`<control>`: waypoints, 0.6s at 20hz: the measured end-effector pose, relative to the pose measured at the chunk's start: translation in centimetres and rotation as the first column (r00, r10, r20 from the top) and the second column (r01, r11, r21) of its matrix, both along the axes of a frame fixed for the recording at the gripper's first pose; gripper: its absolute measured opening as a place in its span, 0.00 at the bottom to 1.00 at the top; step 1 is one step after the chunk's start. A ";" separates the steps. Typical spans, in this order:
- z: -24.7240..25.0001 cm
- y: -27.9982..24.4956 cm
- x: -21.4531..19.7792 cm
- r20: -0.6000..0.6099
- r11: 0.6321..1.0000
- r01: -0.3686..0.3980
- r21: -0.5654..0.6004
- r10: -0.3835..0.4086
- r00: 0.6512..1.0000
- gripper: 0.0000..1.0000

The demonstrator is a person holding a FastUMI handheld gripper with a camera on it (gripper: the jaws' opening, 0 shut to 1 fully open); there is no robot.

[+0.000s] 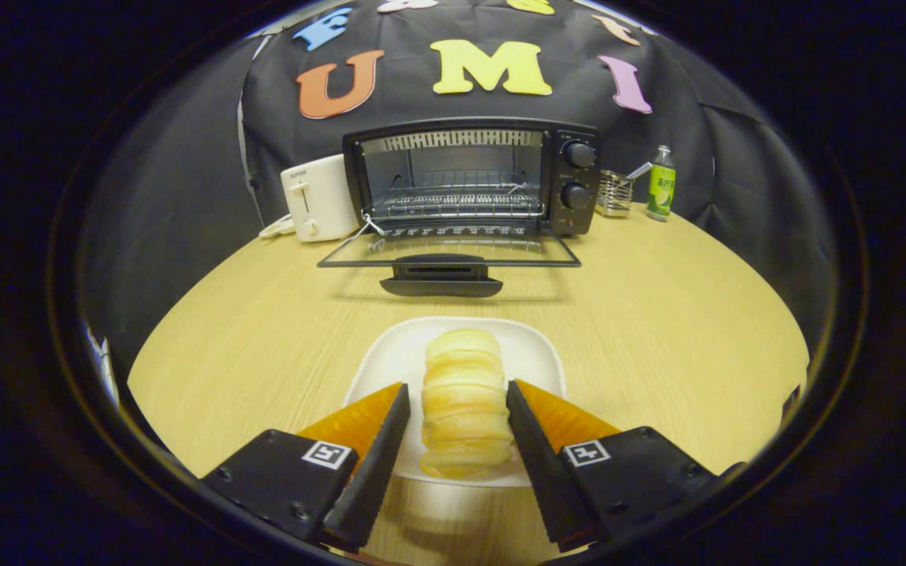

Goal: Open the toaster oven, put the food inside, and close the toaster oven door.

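Looking down our gripper at one round light-wood table [657, 314], which is the biggest thing here and carries everything else. Behind it hangs the black cloth booth wall [185, 196].

Next in size we've got one black toaster oven with a glass door [469, 177], sitting at the far side of the table. Its door [449, 251] is dropped all the way open and lies flat toward us, dark handle [441, 281] at the near edge. Inside we can see a wire rack [457, 203] with nothing on it, and we count two round knobs [579, 153] stacked on its right panel.

Just left of the oven, touching or nearly so, is one white pop-up toaster [318, 198]. Right of the oven there's one small wire-mesh holder [614, 195] with some utensil sticking out, can't tell what, and beside that one green-labelled clear bottle [661, 185].

Closer to us sits one white squarish plate [535, 354], well apart from the oven door. On it there's one pale yellow ridged bread roll [462, 401], lying lengthwise away from us.

The gripper [458, 401] has its two fingers spread on either side of the roll, so the roll is right between them. They look right up against its sides, but we can't tell if they're actually squeezing it.
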State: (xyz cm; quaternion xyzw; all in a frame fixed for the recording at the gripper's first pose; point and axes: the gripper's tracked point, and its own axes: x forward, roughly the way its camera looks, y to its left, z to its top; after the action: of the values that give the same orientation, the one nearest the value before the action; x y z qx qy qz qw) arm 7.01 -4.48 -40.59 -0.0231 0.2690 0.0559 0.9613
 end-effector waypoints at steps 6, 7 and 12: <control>1.2 -0.4 -0.2 0.049 0.997 0.034 0.074 -0.038 0.998 0.66; 2.1 -0.2 -0.1 0.089 0.994 0.026 0.107 -0.036 0.995 0.65; 7.2 1.3 0.4 0.227 0.945 -0.045 0.324 -0.031 0.973 0.64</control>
State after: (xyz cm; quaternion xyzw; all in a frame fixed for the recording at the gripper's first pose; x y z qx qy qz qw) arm 7.42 -3.14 -33.40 0.1294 0.1433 0.1001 0.9761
